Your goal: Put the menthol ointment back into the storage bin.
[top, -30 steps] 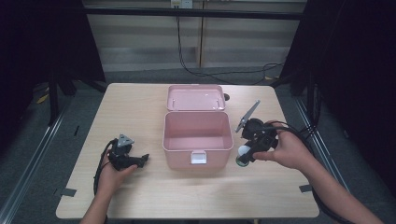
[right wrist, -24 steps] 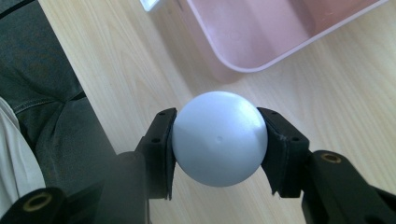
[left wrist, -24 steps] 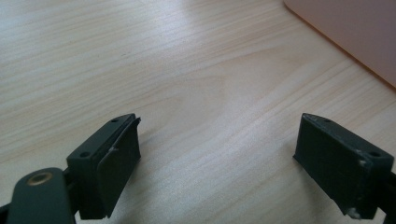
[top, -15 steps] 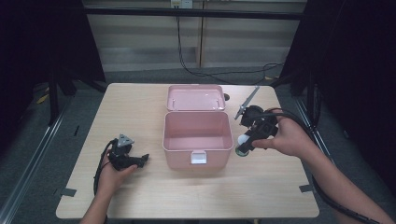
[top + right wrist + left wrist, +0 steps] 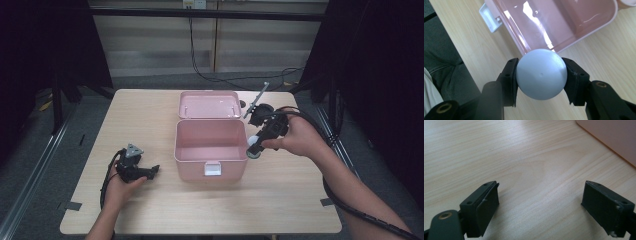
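Bench [image 5: 150, 120]: a pale wood-grain top with rounded corners; long straight grain lines are seen in the left gripper view [image 5: 524, 157]. Two dark tape marks are noted near the front corners.

Room: dark curtains are seen at both sides, with a pale panelled wall behind the bench. Black cables [image 5: 200, 65] are hung down that wall and run along the grey floor [image 5: 30, 155]. A metal rail is seen on the floor at the left.

Box [image 5: 211, 147]: pink plastic, open, set near the middle of the bench. Its lid [image 5: 209, 105] is laid back flat behind it. A white latch [image 5: 213, 169] is seen on the front wall. The glossy inside is seen in the right gripper view [image 5: 554, 22].

Ball [image 5: 541, 74]: pale blue-grey and smooth, clamped between both pads of the right hand-held gripper. It is held in the air just beside the right wall of the box, near the rim, above the bench.

Right hand-held gripper [image 5: 255, 148]: clenched on the ball, pointed down and toward the box; its cable is trailed off to the right.

Left hand-held gripper [image 5: 154, 170]: released, with the jaws set wide apart and nothing between them. It is rested low on the bench left of the box, pointed toward it; a corner of the box is seen beyond the jaws.
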